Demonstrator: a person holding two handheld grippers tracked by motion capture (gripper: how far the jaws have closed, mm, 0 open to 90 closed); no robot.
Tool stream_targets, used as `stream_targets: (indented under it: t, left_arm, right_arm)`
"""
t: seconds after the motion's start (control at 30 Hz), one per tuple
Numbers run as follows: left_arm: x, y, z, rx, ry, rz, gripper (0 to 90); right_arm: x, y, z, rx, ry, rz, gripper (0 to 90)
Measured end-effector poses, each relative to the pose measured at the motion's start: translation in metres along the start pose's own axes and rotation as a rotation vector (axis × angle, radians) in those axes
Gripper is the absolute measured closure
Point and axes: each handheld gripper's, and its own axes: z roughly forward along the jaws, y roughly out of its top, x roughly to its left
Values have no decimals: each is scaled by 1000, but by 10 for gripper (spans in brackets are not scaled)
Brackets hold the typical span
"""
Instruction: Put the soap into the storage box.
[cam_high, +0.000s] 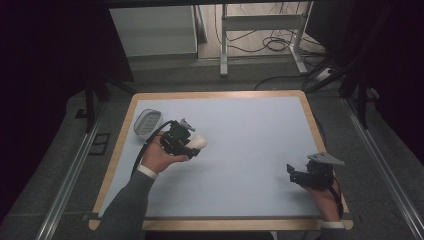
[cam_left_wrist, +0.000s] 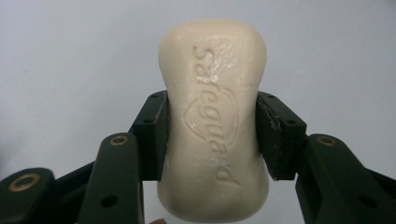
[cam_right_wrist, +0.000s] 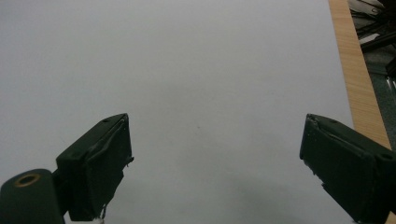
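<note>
A cream bar of soap (cam_left_wrist: 213, 121) with a stamped brand name sits between the two pads of my left gripper (cam_left_wrist: 211, 135), which is shut on its narrow waist. In the high view the soap (cam_high: 199, 142) pokes out to the right of the left gripper (cam_high: 192, 145), held a little above the pale blue table top (cam_high: 250, 150) at its left side. My right gripper (cam_high: 291, 171) rests near the table's front right corner, pointing left. In the right gripper view its jaws (cam_right_wrist: 215, 158) stand wide apart with only bare table between them.
A small oval grey soap dish (cam_high: 148, 122) lies at the table's far left, just behind the left hand. The table has a wooden rim (cam_high: 315, 125). Beyond it are a metal frame, cables on the floor and dark surroundings.
</note>
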Motion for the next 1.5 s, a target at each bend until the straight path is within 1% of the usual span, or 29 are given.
stream_targets:
  t: [0.13, 0.33, 0.67, 1.0, 1.17, 1.27, 1.5]
  left_arm:
    - [6, 0, -2, 0, 17, -6, 494]
    - [15, -1, -5, 3, 29, -25, 494]
    - [27, -1, -10, 11, 44, -42, 494]
    - [42, -1, -13, 23, 73, -63, 494]
    - [48, -2, -17, 21, 85, -70, 494]
    - [51, -4, -18, 17, 92, -82, 494]
    - [59, -6, -21, 30, 111, -86, 494]
  right_arm:
    - [0, 0, 0, 1, 3, -1, 89]
    - [0, 0, 0, 0, 4, -3, 89]
    - [0, 0, 0, 0, 4, 0, 89]
    - [0, 0, 0, 1, 2, 1, 89]
    - [0, 0, 0, 2, 1, 0, 89]
    - [0, 0, -1, 1, 1, 3, 89]
    - [0, 0, 0, 1, -1, 5, 89]
